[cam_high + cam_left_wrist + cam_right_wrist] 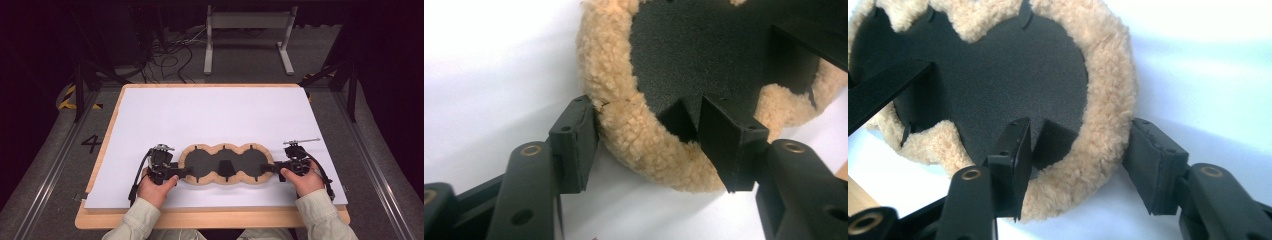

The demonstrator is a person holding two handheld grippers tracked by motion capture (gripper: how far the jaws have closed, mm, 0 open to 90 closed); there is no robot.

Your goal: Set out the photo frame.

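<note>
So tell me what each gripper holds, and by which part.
Nothing gripped: left gripper and right gripper each straddle an end of the fleece-rimmed pad, pads not clearly pressing.

gripper [1075,167] astride fleece rim [1110,100]

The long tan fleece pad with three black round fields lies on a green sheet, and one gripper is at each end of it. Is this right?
Not quite: the sheet is white, not green, as the high view shows. The long tan fleece pad with three black round fields does lie on it, with the left gripper and right gripper at its ends.

Three-lobed fleece-rimmed pad [226,164]: flat on sheet [210,115], near table's [100,220] front edge. Left gripper [181,171] at pad's left end, right gripper [270,167] at right end, each straddling the rim.
</note>
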